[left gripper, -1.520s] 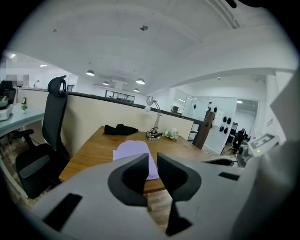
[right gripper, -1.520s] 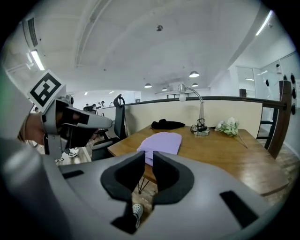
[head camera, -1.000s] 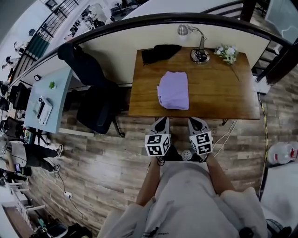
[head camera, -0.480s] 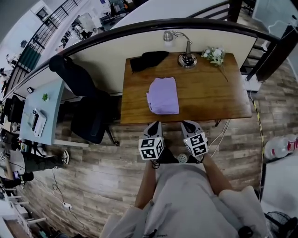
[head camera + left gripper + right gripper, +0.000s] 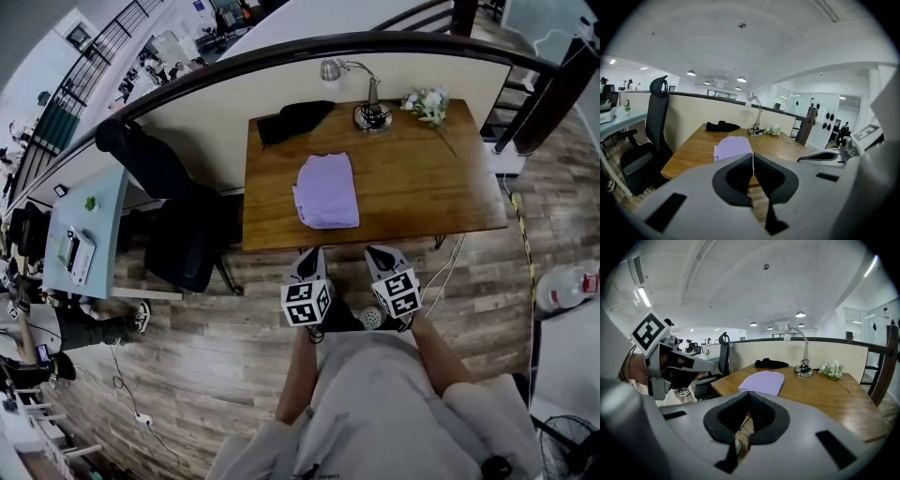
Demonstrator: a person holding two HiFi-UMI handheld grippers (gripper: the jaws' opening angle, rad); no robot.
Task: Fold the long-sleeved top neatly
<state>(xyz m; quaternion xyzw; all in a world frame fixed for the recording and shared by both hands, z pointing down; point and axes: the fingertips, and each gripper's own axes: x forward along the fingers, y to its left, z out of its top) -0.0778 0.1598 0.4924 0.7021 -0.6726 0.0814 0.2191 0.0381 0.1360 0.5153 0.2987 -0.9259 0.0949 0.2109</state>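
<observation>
Top (image 5: 326, 191) lies folded on the wooden desk (image 5: 422, 187).

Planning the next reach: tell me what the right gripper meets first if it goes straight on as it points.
Probably the near edge of the wooden table, with the folded purple top just beyond. The right gripper, jaws shut, aims there, though depth is unclear.

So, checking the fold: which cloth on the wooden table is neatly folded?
The lilac fabric top, a flat, even rectangle; the black cloth lies crumpled farther back.
</observation>
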